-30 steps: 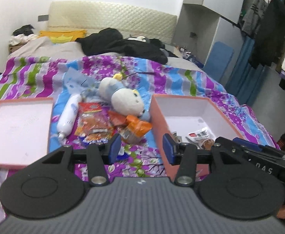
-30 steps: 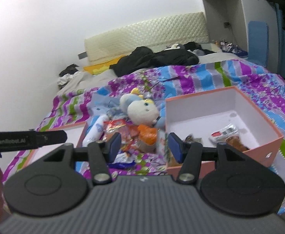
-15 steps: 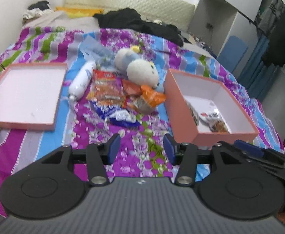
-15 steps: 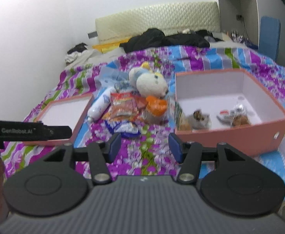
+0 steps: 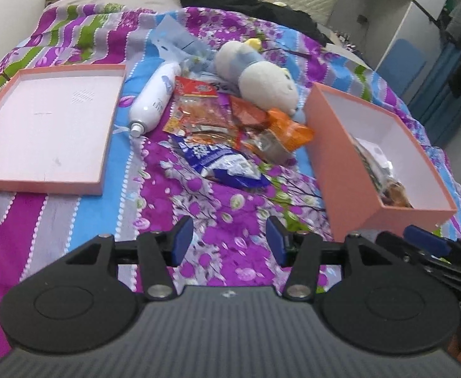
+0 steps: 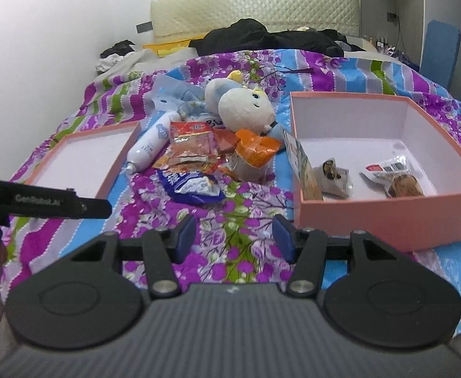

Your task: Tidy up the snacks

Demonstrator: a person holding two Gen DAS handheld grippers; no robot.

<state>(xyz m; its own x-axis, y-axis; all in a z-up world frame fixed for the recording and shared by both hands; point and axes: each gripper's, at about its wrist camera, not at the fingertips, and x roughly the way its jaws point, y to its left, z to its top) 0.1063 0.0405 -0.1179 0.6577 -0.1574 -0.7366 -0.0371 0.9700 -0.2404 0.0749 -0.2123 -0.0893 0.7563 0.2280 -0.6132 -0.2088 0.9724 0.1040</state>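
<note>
Since the blue snack packet (image 5: 222, 163) lies nearest of the pile, straight ahead of both grippers w/ long axis running left-near to right-far, neither is clearly closer. Left gripper (image 5: 228, 239) jaws just opening, nothing between; right gripper (image 6: 235, 236) released, empty. Pink box (image 6: 388, 211) right of the pile holds approx. three snacks; lid (image 5: 44, 186) left, bare. Rest of pile: orange packets (image 5: 205, 116), white bottle (image 5: 154, 100), plush toy (image 5: 262, 78), all on the bed (image 5: 230, 208).

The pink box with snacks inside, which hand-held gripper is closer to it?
Right. The right hand-held gripper sits just beside the pink box; the left hand-held gripper is farther left of it.
</note>
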